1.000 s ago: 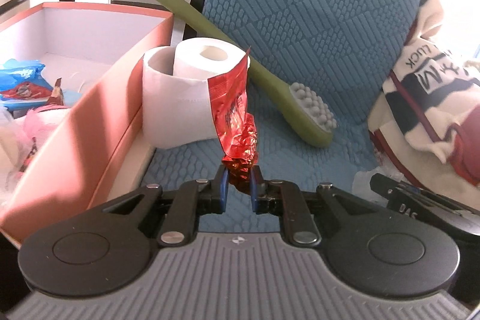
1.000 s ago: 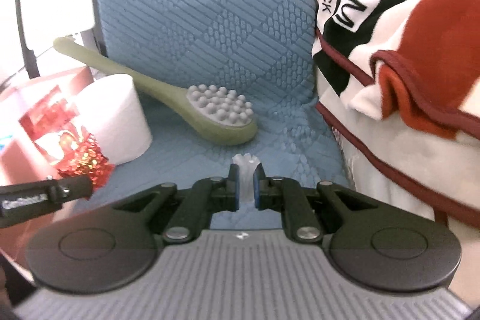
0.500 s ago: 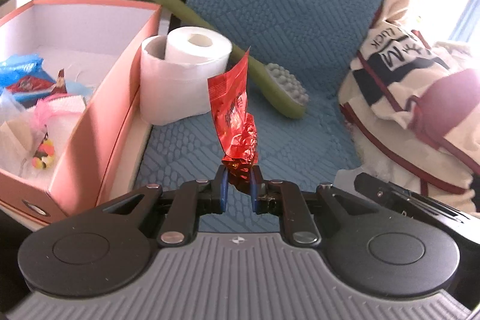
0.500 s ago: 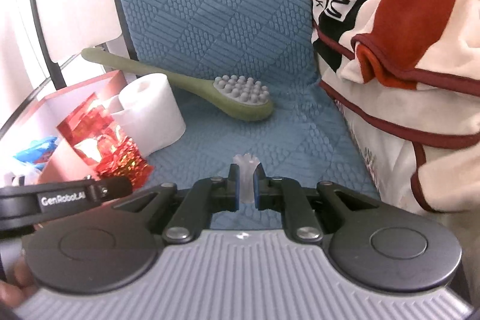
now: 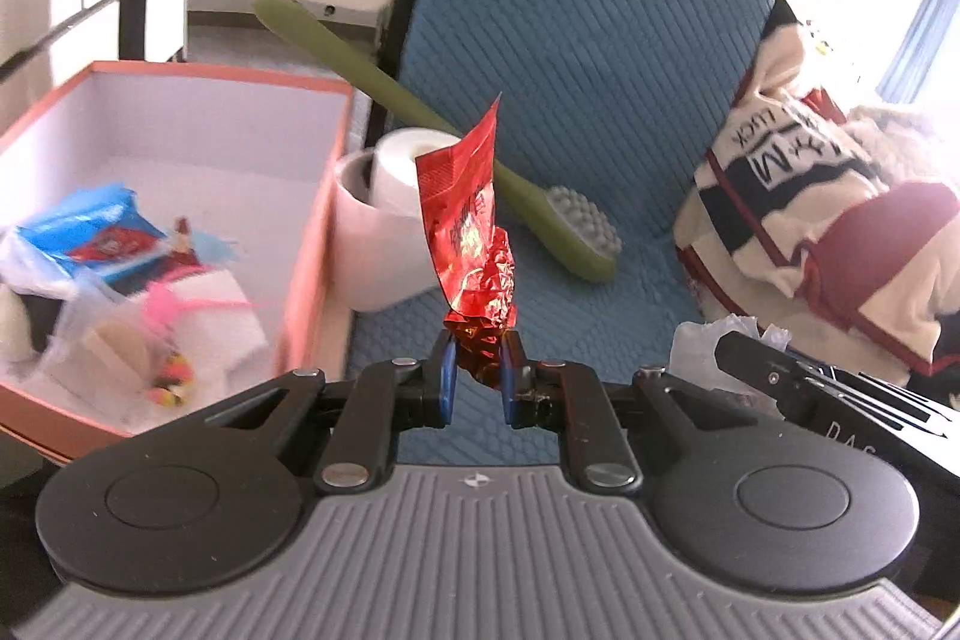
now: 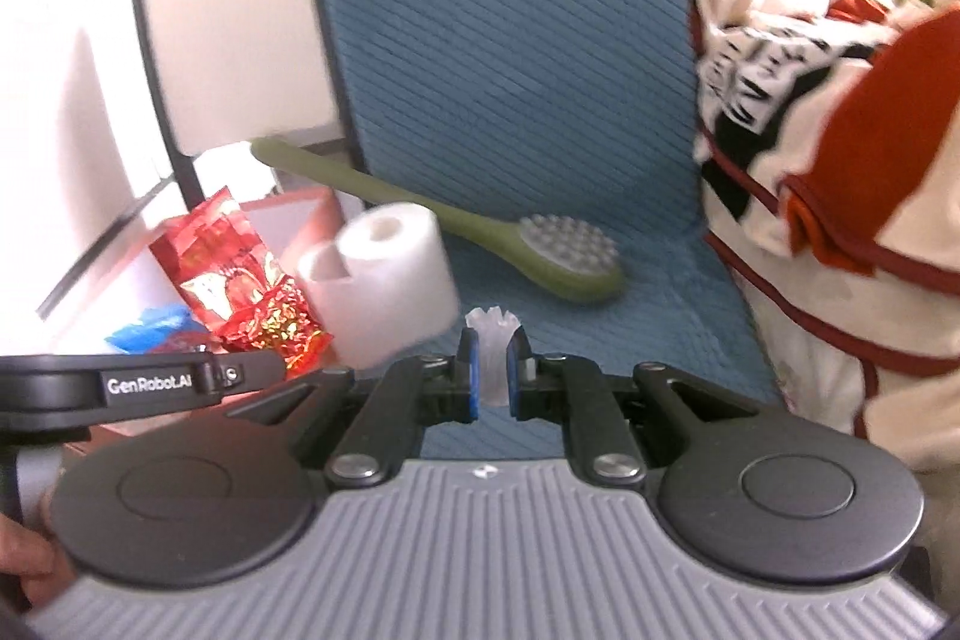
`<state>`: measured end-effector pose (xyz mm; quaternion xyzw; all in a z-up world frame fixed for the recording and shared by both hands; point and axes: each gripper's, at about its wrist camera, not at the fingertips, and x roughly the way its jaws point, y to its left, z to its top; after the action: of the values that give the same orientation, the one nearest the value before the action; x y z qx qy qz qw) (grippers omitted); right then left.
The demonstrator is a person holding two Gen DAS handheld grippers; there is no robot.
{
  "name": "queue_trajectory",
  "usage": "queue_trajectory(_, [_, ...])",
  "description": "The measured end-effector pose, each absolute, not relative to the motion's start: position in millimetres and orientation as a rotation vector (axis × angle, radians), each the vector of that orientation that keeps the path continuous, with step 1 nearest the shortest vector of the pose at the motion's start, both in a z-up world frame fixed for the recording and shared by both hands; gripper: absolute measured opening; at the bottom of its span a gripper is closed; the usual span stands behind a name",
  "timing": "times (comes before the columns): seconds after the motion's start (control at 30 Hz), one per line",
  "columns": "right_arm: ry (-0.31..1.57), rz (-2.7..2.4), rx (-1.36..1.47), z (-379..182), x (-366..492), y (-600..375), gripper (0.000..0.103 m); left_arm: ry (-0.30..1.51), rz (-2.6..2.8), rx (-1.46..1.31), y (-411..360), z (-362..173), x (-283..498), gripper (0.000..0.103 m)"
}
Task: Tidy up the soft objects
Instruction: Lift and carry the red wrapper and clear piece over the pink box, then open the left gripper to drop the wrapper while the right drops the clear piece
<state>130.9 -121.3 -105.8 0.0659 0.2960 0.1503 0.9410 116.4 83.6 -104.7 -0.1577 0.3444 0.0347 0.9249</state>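
— While my left gripper [image 5: 475, 376] hangs over the blue seat [image 5: 576, 304], what's in its jaws?
— A red foil wrapper [image 5: 471, 220], pinched beside the orange box [image 5: 312, 220].
— My right gripper [image 6: 492, 376]?
— Pinching clear plastic [image 6: 493, 340].

place: you're in a home, at a seat | cues: blue quilted chair cushion [image 5: 588, 58]; folded blanket [image 5: 840, 232] beside it; toilet roll [image 5: 384, 232] and green massage brush [image 5: 540, 214] on the seat; pink storage box [image 5: 312, 220] of household oddments
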Motion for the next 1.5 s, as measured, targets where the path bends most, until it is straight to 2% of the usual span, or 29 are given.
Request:
queue_trajectory(0.83, [0.549, 0.588, 0.062, -51.5, 112.6, 2.7, 0.013, 0.656, 0.257, -0.355, 200.2, -63.8, 59.8, 0.017])
queue_trajectory(1.13, [0.592, 0.646, 0.036, -54.3, 114.5, 43.5, 0.013, 0.717, 0.328, -0.380, 246.4, -76.9, 54.7, 0.017])
queue_trajectory(1.5, [0.725, 0.673, -0.001, -84.7, 144.9, 84.9, 0.013, 0.854, 0.333, -0.423, 286.5, -116.1, 88.7, 0.017])
